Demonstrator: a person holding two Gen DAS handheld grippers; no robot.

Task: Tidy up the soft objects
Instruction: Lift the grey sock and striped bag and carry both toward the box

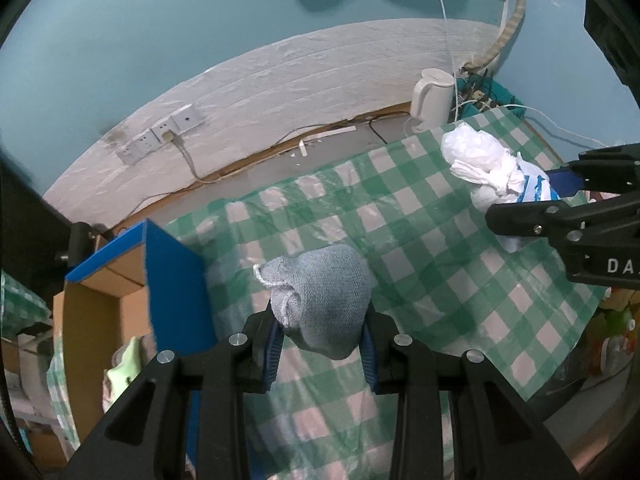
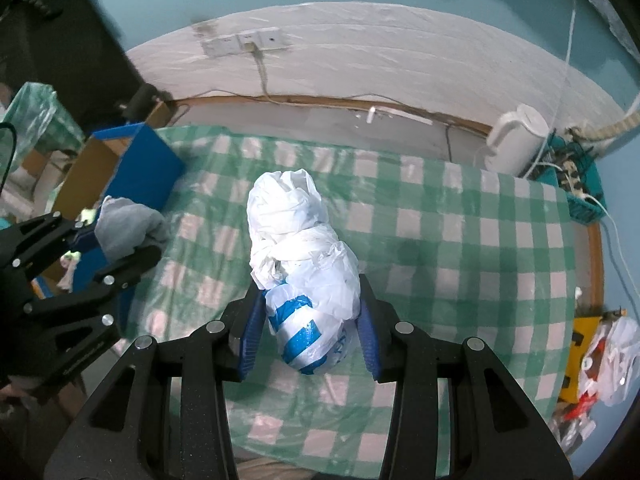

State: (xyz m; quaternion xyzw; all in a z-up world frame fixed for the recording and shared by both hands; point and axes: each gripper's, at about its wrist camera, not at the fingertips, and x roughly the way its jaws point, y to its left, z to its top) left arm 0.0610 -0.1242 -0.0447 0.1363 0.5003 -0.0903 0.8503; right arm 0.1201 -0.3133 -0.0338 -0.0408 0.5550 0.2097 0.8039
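Left claw [image 1: 322, 344] pinching grey knitted cloth bundle [image 1: 324, 300]; right claw [image 2: 310, 334] pinching knotted white plastic bag (blue stripes) [image 2: 308, 280] over green-checked desk [image 2: 460, 248].

from the left wrist we look forward and down along the left gripper [image 1: 322, 344], close over the checked tablecloth [image 1: 420, 248], toward the wall. the right wrist view sits behind the right gripper [image 2: 312, 332], facing the same wall. both 2 views share the cloth, white kettle [image 1: 432, 98], blue box [image 2: 140, 168] and each other's gripper.
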